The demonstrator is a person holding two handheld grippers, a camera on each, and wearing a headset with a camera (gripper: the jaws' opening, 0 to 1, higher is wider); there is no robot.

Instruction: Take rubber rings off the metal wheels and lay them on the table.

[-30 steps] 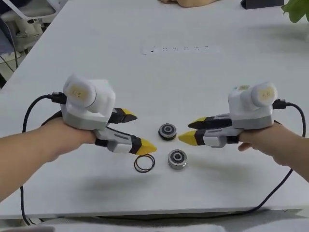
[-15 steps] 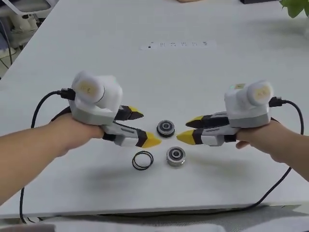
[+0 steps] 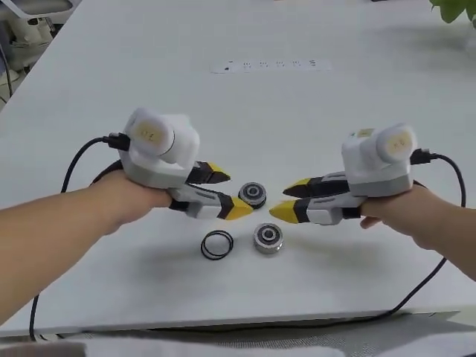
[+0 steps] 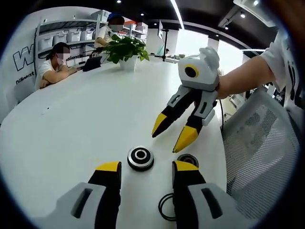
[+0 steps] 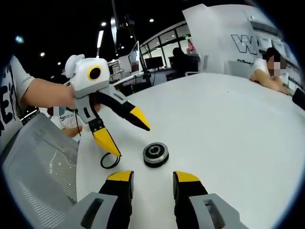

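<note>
On the white table (image 3: pixel 89 111) just in front of you, two metal wheels lie flat and close together, not touching: the far wheel (image 3: pixel 253 194) and the near wheel (image 3: pixel 268 237). Two black rubber rings (image 3: pixel 217 245) lie overlapping on the table just left of the near wheel, off both wheels.

You hold the left gripper (image 3: pixel 234 193) low over the table, aimed to your right, with its yellow tips right beside the far wheel. In the left gripper view its fingers (image 4: pixel 108 172) are spread and hold nothing. The far wheel (image 4: pixel 140 158) sits just ahead of the gap between them. The near wheel (image 4: pixel 188 158) peeks out behind the right-hand finger, and the rubber rings (image 4: pixel 167 210) lie closer in, partly hidden by that finger.

You hold the right gripper (image 3: pixel 282 201) facing the left one, its tips near both wheels. Its fingers (image 5: pixel 187 180) are also spread and empty. In the right gripper view one wheel (image 5: pixel 156 153) lies just ahead of the gap. Whether either wheel wears a ring, you cannot tell from these views.
</note>
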